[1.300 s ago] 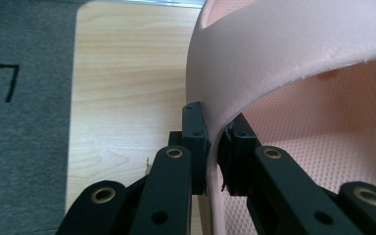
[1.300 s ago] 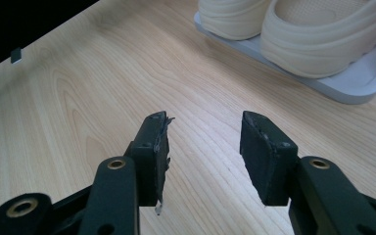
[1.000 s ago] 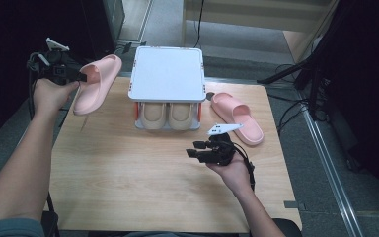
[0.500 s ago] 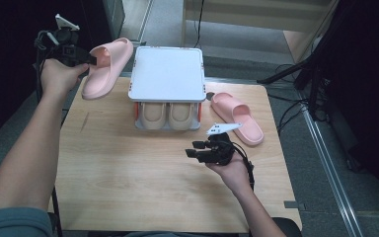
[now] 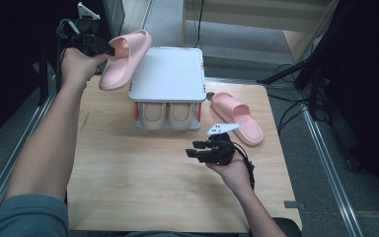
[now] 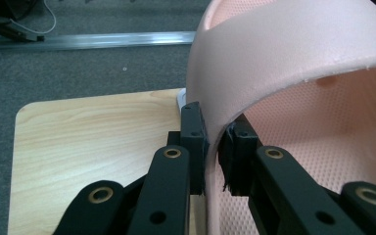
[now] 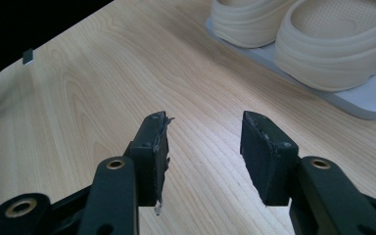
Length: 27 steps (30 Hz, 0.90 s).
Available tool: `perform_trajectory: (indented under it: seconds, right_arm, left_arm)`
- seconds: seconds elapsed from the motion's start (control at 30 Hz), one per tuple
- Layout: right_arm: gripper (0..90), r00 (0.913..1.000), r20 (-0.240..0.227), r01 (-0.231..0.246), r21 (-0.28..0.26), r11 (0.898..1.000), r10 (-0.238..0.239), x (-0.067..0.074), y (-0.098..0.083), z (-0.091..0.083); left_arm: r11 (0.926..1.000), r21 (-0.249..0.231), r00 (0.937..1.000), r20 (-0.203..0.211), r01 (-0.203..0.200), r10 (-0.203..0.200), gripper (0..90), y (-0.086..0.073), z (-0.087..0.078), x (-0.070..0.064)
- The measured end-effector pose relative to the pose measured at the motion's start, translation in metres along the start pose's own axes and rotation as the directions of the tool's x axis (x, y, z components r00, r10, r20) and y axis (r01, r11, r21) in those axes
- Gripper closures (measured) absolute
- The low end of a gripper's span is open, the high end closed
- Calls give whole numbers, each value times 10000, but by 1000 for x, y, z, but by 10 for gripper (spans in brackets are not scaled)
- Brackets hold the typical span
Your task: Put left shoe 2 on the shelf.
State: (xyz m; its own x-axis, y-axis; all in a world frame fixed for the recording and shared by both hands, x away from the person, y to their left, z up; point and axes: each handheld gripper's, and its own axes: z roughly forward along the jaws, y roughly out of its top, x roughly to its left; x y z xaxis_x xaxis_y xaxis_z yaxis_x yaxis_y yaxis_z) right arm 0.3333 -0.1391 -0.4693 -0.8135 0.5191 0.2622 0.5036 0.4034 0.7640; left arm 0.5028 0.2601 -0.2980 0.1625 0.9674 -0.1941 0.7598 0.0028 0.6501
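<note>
**Slipper held aloft over rack**

Bench of pale wood carries a white two-tier rack at its far middle, the flat top shelf bare and a pair of cream slippers tucked side by side on the lower tier, toes facing the person. To the right of the rack, a pink slipper lies flat on the bench, angled toward the near right corner.

A second pink slipper hangs in the air at the rack's far left corner, tilted with its toe end raised toward the rack and its heel end dropping off to the left. The left tongs are clamped on it: in the left gripper view the two black pads pinch the edge of the slipper's strap between them, with the dimpled footbed showing to the right. The left arm reaches up along the bench's left side, its sleeve teal.

The right tongs hover low above the bench just in front of the rack, pointing left, well apart from the flat pink slipper. Their jaws stand wide apart and hold nothing; the right gripper view shows bare wood between them and the cream pair beyond.
</note>
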Motion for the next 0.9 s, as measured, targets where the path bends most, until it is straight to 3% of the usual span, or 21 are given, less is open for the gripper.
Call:
perform_trajectory:
  seconds: [0.23,0.37,0.67,0.9]
  right_arm:
    - [534,10000,-48,-18,-18,10000,18,0,0,-1]
    - [533,10000,-37,20,-44,10000,-20,-1,0,-2]
    - [533,10000,-8,-25,-79,10000,25,-2,-1,-4]
    - [533,10000,13,-24,-86,10000,24,-2,-1,-5]
  left_arm:
    - [9999,94,9999,64,-97,96,811,5,21,-23]
    - [10000,15,9999,160,57,-57,807,5,34,-35]
    - [9999,153,9999,-150,-70,72,785,4,59,-54]
    - [9997,118,9997,-90,-235,236,736,0,61,-60]
